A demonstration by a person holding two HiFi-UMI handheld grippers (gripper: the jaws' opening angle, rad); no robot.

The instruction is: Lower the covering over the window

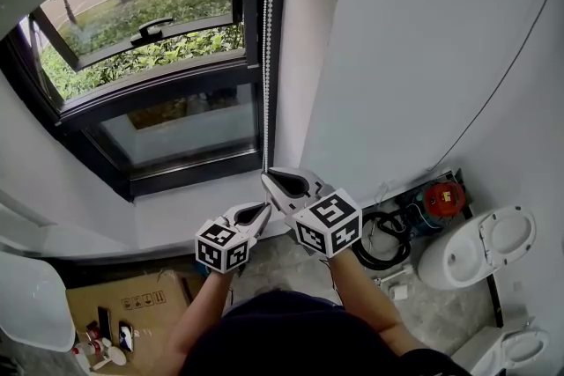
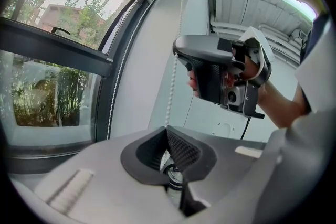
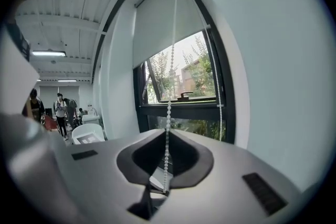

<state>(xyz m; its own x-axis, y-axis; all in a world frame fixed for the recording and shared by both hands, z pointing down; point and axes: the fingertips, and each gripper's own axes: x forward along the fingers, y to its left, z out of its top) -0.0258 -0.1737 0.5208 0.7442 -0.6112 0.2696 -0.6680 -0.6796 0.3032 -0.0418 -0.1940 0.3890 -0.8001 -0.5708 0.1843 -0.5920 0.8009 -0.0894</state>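
**A:** Start close in. What are the hands doing?

**B:** The left gripper [image 1: 261, 211] is nearest and lowest. Its jaws are pressed fully together, and the bead chain [image 1: 267, 57] drops straight into their tip. Just above and slightly farther is the right gripper [image 1: 266, 176]. It is pinched narrow too, with the same chain running down the middle of its jaws.

**A:** So both are on one strand. How will it handle?

**B:** I'd say it is light and limp, with no stiffness at all. It only carries load when pulled taut along its own hanging line. The beads give the pads something to catch on, so it shouldn't slip. They look small and plastic, though, so a jerk or a sideways drag could snap it.

**A:** Where is the best place to hold it?

**B:** High on the free-hanging stretch, squarely across the beads, clear of the second strand [image 3: 216, 86] that lies against the frame farther right.

**A:** And the covering?

**B:** The blind [image 3: 163, 23] sits farthest away, over only the top of the window [image 1: 159, 128]. The panes below it are bare, so most of the lowering remains.
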